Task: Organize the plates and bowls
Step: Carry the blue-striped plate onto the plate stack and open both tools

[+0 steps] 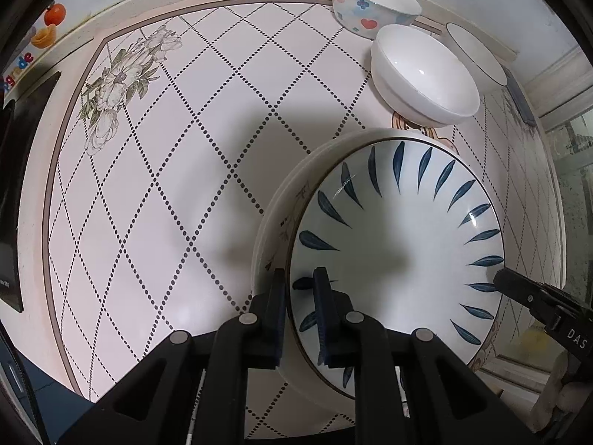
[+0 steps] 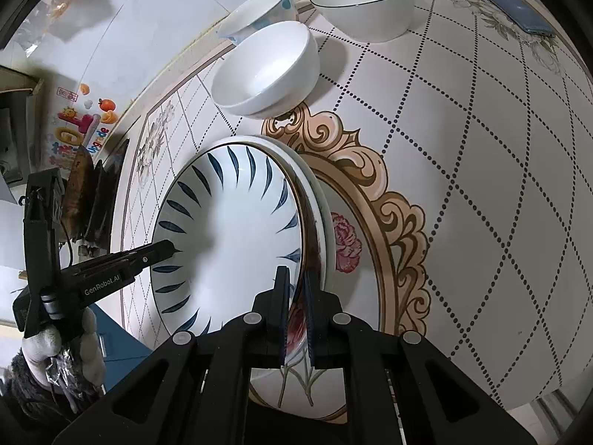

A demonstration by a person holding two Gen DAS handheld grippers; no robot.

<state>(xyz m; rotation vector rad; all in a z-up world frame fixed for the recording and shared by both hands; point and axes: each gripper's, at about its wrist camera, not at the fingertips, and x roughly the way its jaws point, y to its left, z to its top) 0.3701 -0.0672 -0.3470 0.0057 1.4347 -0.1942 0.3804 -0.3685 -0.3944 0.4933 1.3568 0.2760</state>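
Both tools pinch the blue-leaf plate by opposite rims: the left tool clamped narrow on one edge, the right tool on the far edge. The plate hangs level between them, directly over a floral plate on the counter. Three bowls stand beyond, past the fingertips.

left wrist: overhead, close | right wrist: oblique | shared: blue-leaf plate
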